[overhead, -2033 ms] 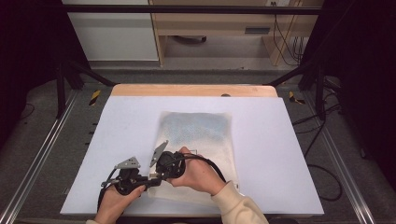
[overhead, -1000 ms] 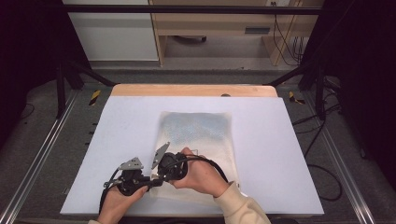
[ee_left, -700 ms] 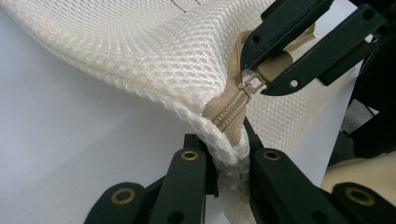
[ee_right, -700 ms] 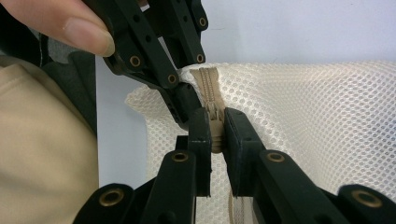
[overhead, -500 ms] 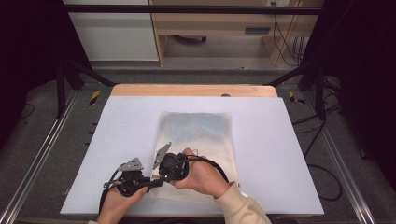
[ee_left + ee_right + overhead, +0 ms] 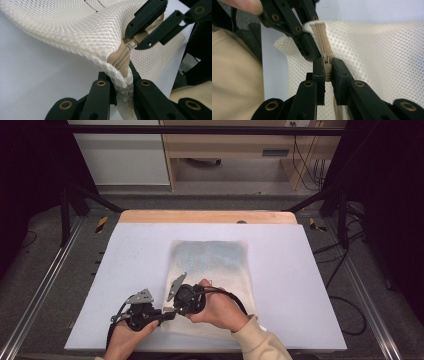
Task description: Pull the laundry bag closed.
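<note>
Closest to the person, the left gripper [image 6: 162,314] sits at the near left corner of the mesh bag [image 6: 212,265], its jaws clamped tight on that corner. In the left gripper view the pinch is plain: the two black jaws squeeze a fold of cream mesh and the end of the tan zipper tape [image 6: 122,60] between them, with the netting bulging up just above the tips. The left hand [image 6: 125,340] wraps the gripper body from below, at the near edge of the white table [image 6: 310,285].

Just beyond and to the right of it, almost touching, is the right gripper [image 6: 172,307], held in the right hand [image 6: 217,307] with a cream sleeve [image 6: 260,342] behind it. Its jaws are closed on the zipper pull [image 6: 326,67]; in the right gripper view the small tan slider sits squarely between the two pads, and the zipper tape runs straight up from it to the bag's corner, where the left gripper's jaws come in from the upper left and grip the mesh. In the left gripper view the same meeting shows from the other side: the right gripper's jaws come in from the upper right and close on the pull just above the left gripper's own tips.

Farther out from both grippers, the rest of the bag lies flat on the table, stretching away toward the wooden far edge [image 6: 207,216]; its mesh looks cream near the grippers and greyish toward the far end.
</note>
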The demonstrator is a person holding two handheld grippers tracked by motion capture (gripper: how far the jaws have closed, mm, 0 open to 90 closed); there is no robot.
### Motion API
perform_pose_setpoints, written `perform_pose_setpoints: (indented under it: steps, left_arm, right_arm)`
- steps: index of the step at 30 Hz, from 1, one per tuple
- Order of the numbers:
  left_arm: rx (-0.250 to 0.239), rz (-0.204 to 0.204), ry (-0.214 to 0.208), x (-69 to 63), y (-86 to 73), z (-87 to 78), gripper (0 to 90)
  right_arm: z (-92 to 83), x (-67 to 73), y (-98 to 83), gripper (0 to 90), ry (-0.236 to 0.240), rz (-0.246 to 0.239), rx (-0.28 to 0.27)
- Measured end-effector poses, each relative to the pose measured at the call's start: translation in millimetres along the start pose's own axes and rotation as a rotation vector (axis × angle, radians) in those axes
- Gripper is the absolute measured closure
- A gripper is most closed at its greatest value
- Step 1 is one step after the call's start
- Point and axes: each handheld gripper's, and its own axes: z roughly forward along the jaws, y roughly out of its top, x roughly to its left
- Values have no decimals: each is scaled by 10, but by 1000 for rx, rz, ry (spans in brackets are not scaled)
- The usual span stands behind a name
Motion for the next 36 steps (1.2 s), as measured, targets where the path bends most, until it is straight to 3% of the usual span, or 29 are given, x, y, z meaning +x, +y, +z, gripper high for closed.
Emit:
perform_pose_setpoints:
  steps: [17, 36]
  left_arm:
    - [10, -1, -12, -18, -13, 29, 846]
    - [5, -10, -27, -8, -17, 36, 843]
  right_arm:
    - [-22, -40, -91, 818, 24, 27, 3]
    - [-50, -74, -190, 817, 21, 43, 21]
